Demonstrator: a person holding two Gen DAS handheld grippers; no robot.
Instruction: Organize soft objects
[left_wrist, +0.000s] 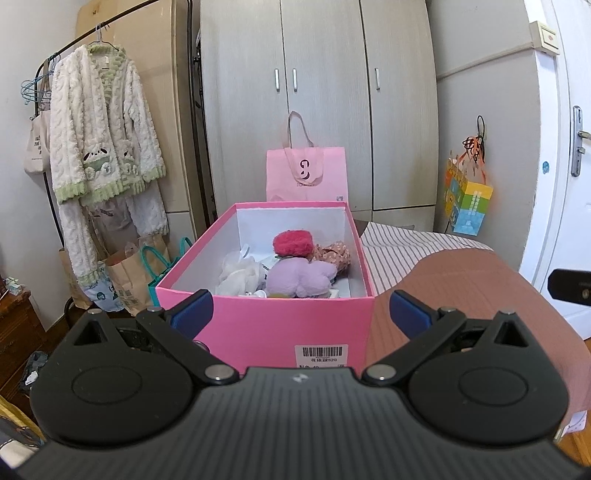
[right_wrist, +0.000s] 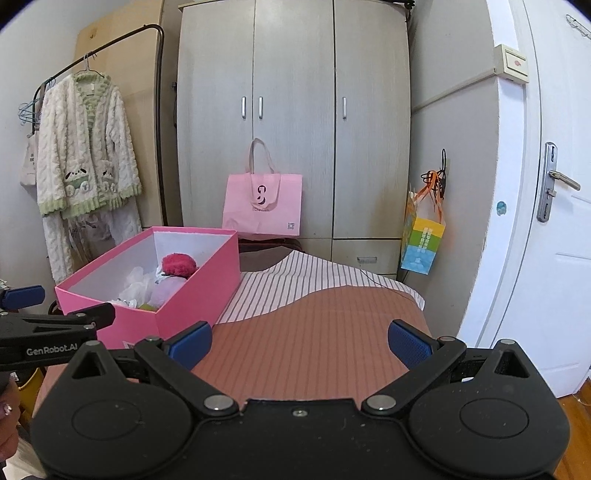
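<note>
Bedroom, striped bed (right_wrist: 317, 332): pink box (left_wrist: 266, 321) already holding plush toys (left_wrist: 299, 275); left gripper (left_wrist: 301, 314) and right gripper (right_wrist: 299, 343) jaws wide open, empty, ready.

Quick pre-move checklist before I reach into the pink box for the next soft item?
1. Left gripper open and empty: ok.
2. Right gripper open and empty: ok.
3. Pink box uncovered, interior in view: ok.
4. Soft items seen inside, red fuzzy item resting above purple plush, white mesh pouf beside them: ok.
5. Left gripper lined up with the box, near wall between its fingers: ok.
6. Loose soft items left on the striped bedcover: none in view, its near end is hidden, cannot tell.
</note>
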